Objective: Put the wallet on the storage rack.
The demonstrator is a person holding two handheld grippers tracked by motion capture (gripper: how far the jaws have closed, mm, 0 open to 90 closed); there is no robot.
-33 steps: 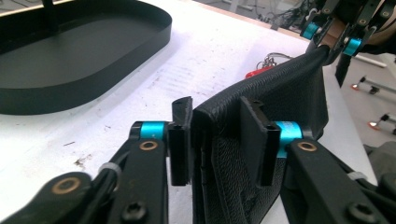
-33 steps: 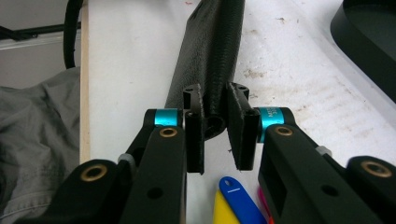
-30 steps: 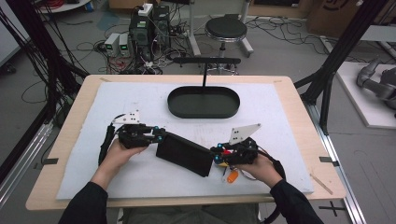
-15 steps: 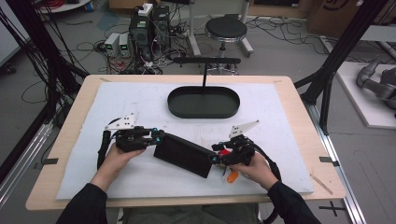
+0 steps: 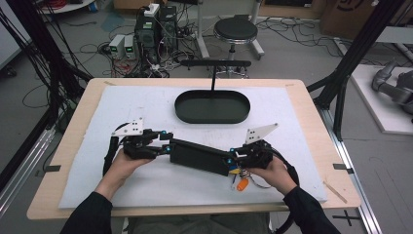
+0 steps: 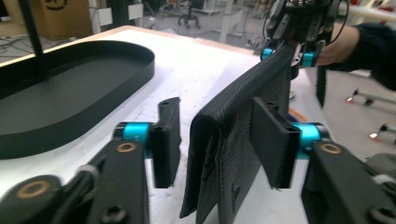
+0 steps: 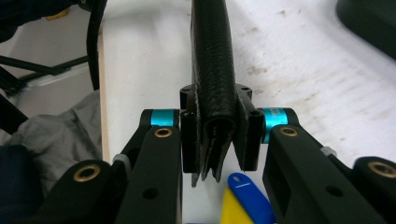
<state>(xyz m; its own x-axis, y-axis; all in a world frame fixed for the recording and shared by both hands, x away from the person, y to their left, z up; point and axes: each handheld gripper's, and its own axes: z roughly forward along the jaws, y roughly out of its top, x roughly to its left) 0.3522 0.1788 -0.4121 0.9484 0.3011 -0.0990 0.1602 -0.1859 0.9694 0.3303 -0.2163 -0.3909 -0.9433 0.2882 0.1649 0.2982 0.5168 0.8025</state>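
A long black leather wallet (image 5: 199, 157) hangs on edge between the two grippers, just above the white mat. My right gripper (image 5: 233, 160) is shut on its right end; in the right gripper view both jaws press the folded wallet (image 7: 212, 60) at my right gripper (image 7: 219, 135). My left gripper (image 5: 165, 145) is open around the other end. In the left gripper view the wallet (image 6: 243, 107) leans on one jaw of my left gripper (image 6: 217, 112), with a gap to the other jaw.
A black oval tray (image 5: 212, 117) with an upright T-shaped post stands at the back middle of the mat; its rim (image 6: 93, 70) lies close to my left gripper. Orange, yellow and blue key tags (image 5: 241, 183) lie under the right hand, near the table's front edge.
The wallet has turned from a flatter, broad-side-up pose to standing on edge between the grippers. Both hands have shifted only slightly.
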